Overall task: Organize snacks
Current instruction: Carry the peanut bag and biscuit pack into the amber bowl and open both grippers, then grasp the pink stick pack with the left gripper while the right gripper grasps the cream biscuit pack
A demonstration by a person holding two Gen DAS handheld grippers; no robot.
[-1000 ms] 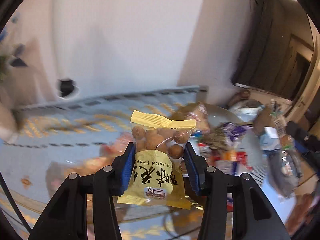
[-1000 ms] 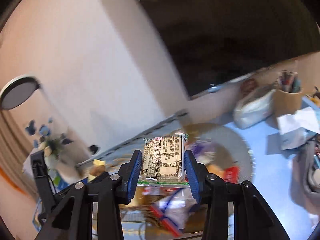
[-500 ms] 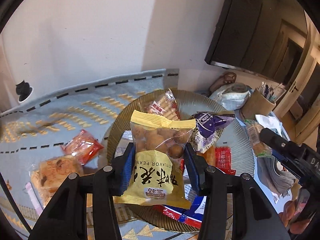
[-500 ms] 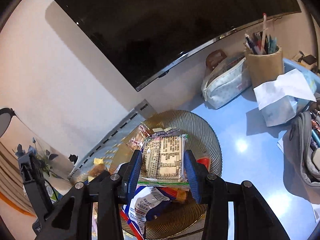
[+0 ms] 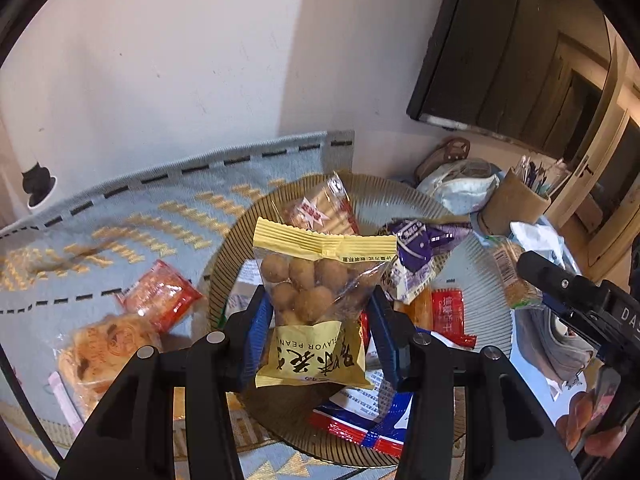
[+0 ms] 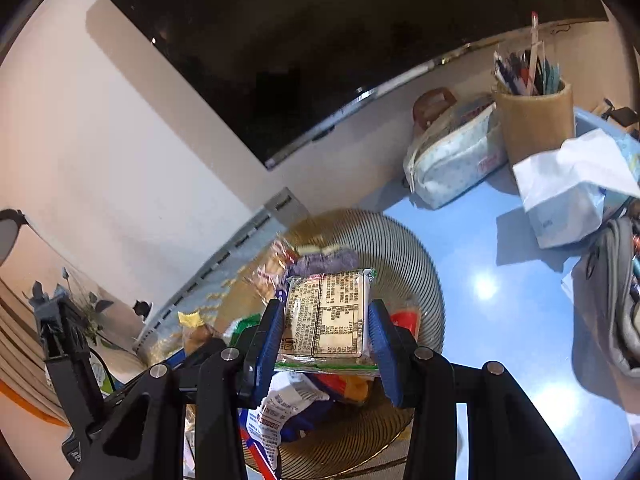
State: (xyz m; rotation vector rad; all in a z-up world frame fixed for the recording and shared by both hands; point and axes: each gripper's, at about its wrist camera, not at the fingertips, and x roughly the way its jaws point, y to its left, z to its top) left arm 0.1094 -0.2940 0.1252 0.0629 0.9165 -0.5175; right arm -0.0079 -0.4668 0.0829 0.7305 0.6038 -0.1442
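Crinkly yellow peanut packet (image 5: 316,308), flat printed cracker pack (image 6: 326,316), ribbed round plate (image 5: 480,280)

Both wrist views are sharp and evenly lit by soft indoor light, though the fisheye lens bends straight lines and leaves dark vignetted corners. In the right view, ceiling lamps mirror as bright spots in the black screen (image 6: 320,40) and as white glare patches on the glossy blue tabletop (image 6: 486,288). Soft shadows fall on the wall (image 5: 180,60) in the left view.
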